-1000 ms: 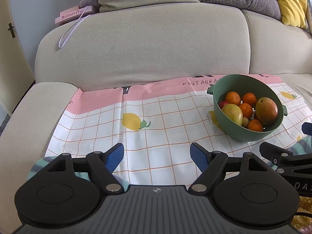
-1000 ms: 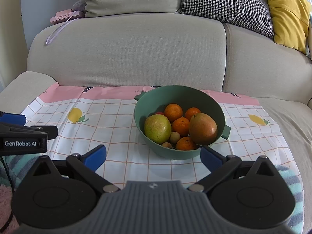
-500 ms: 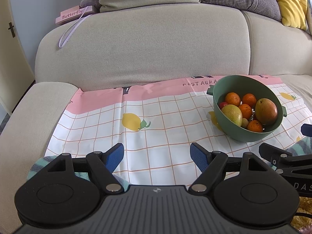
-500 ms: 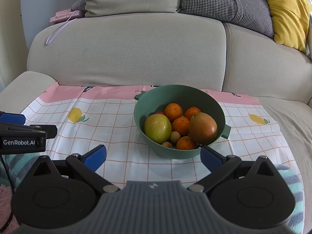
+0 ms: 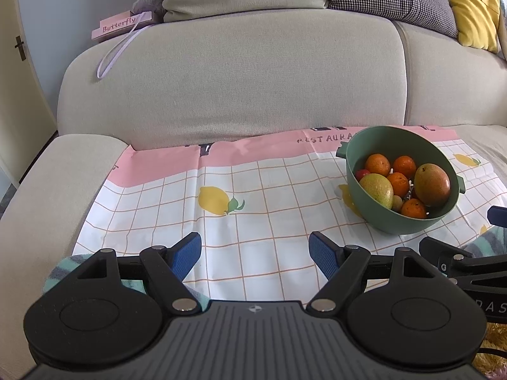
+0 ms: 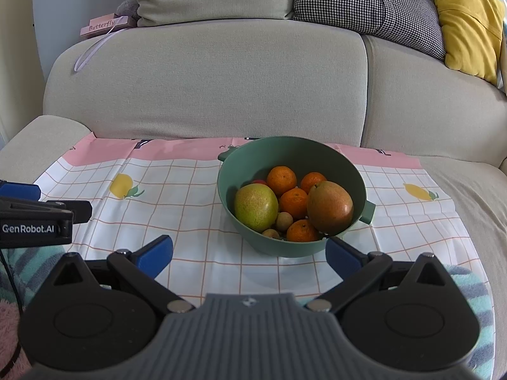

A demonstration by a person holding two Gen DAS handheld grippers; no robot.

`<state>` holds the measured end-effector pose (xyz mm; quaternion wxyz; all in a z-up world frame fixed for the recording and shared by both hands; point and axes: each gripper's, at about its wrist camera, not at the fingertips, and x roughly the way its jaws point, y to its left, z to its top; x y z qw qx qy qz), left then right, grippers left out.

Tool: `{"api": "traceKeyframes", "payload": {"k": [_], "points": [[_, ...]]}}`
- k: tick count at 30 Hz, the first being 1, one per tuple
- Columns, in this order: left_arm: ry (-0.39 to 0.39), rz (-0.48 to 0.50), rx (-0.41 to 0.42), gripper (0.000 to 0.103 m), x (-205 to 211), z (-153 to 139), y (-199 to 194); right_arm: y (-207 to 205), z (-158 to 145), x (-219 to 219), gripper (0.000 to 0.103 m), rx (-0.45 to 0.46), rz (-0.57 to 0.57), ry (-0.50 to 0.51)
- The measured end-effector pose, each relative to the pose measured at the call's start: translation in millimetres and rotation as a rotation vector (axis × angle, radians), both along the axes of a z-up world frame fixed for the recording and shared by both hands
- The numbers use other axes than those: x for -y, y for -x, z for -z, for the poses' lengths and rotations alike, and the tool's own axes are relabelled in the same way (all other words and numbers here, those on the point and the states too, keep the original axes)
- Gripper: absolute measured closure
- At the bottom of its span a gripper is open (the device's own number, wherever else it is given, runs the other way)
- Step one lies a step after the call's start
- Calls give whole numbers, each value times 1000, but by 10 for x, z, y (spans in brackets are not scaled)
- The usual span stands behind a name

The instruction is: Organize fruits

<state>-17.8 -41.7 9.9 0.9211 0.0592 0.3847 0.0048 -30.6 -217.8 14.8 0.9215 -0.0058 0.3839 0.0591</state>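
Both the left gripper [image 5: 255,250] and right gripper [image 6: 248,253] gape, released, before a smooth round green bowl [image 6: 348,171] of dimpled oranges [image 6: 281,180].

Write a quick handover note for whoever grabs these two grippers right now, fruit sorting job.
Left gripper: open, empty, above the checkered cloth, left of the bowl.
Right gripper: open, empty, just in front of the green bowl.
Fruit: everything visible sits in the bowl: four oranges, a green mango, a red mango, small brown fruits, something red mostly hidden.
Done: no fruit lies out on the cloth.
Left: whatever sorting is wanted; no second container in view.
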Motion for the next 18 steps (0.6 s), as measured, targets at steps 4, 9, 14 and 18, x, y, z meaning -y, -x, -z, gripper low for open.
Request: {"api": "traceKeyframes", "payload": {"k": [4, 9, 14, 18], "points": [[11, 12, 11, 13, 8, -19, 20, -4, -1, 2, 4, 0, -1, 0], [15, 20, 15, 12, 22, -30, 25, 12, 9, 2, 4, -1, -2, 2], [27, 12, 14, 13, -3, -38, 21, 13, 4, 1, 4, -2, -3, 3], [31, 4, 19, 13, -28, -45, 23, 19, 7, 2, 4, -2, -3, 4]]}}
